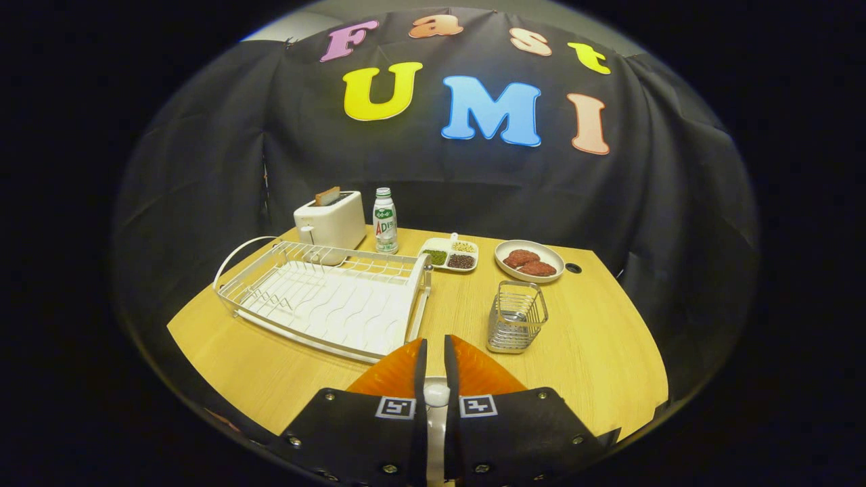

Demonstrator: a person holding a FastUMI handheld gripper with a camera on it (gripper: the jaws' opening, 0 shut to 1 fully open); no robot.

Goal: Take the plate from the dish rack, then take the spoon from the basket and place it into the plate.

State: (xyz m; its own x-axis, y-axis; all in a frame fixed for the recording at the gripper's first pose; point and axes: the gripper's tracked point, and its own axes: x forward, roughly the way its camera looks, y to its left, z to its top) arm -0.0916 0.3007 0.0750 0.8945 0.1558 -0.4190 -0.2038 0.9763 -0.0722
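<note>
Plate [436, 391], orange and held edge-on between the gripper [433, 355]'s closed fingers, points away over the table [609, 352], with the basket [517, 316] ahead right.

- You get even overhead light on the bench [595, 365], with soft glare on its wood.
- Fisheye bending curves the bench edges; the surroundings fall dark.
- Focus is sharp; the fingers [473, 368] glow orange.
</note>
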